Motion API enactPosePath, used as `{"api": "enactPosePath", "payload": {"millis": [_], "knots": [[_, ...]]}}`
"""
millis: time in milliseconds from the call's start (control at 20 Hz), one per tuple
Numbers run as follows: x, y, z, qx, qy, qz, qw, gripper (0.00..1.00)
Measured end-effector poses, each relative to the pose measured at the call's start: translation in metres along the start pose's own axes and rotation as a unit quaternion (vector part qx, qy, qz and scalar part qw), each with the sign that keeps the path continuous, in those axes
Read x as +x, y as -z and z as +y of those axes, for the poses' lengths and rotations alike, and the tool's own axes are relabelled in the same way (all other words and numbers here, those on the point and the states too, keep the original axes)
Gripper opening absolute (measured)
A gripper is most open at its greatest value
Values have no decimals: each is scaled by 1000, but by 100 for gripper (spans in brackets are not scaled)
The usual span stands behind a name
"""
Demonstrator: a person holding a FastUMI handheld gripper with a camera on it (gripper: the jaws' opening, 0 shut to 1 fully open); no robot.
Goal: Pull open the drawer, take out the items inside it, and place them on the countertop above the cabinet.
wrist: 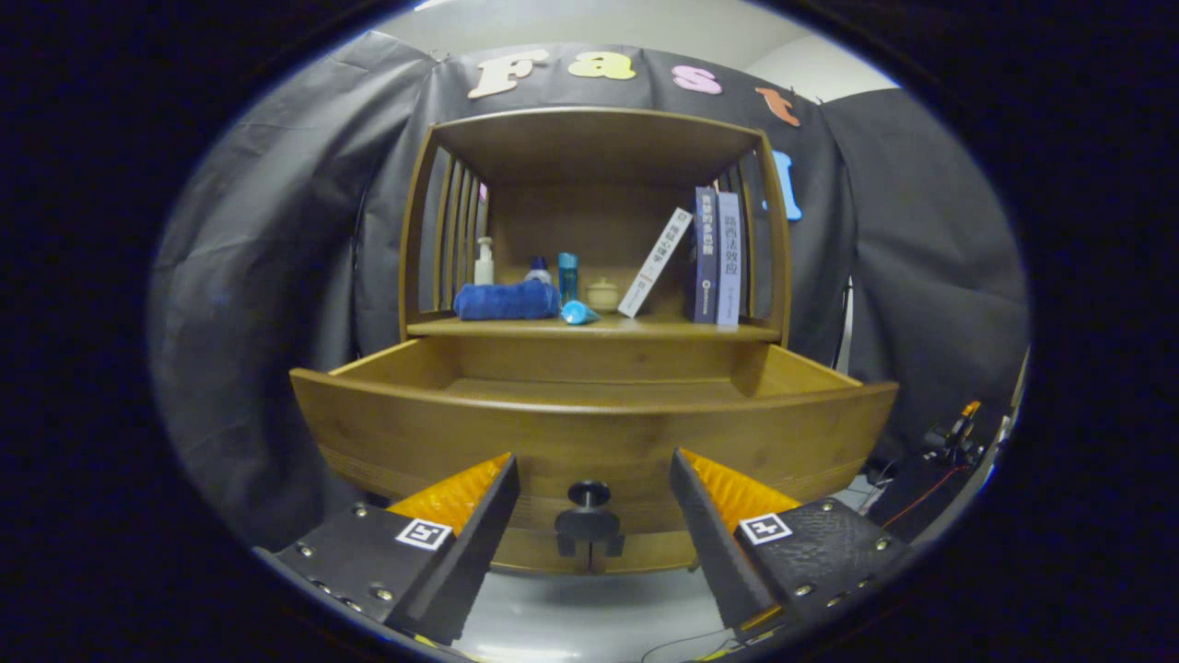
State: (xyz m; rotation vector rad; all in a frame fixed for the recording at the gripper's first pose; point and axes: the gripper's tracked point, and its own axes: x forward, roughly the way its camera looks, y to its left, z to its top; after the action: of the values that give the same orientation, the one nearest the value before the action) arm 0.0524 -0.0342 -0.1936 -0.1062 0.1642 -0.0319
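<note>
While empty, tongs (589,479) gape (wide).

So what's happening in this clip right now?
A handheld gripper faces a wooden cabinet whose drawer is already pulled out. Its fingers are open, one on each side of the drawer's dark knob, not pressing on it. On the countertop above the drawer sit a rolled blue towel, a few bottles, a small jar and some books. What lies inside the drawer can't be seen from this angle.
</note>
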Motion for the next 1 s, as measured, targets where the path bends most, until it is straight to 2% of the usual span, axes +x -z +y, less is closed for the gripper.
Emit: {"api": "enactPosePath", "payload": {"millis": [150, 250, 300, 650, 1000], "knots": [[14, 12, 11, 40, -13, 16, 999, 98], [24, 30, 6, 40, -3, 40, 998, 98], [28, 26, 6, 45, -3, 16, 999, 98], [52, 21, 3, 38, -18, 10, 999, 99], [82, 16, 5, 61, -25, -3, 998, 99]]}}
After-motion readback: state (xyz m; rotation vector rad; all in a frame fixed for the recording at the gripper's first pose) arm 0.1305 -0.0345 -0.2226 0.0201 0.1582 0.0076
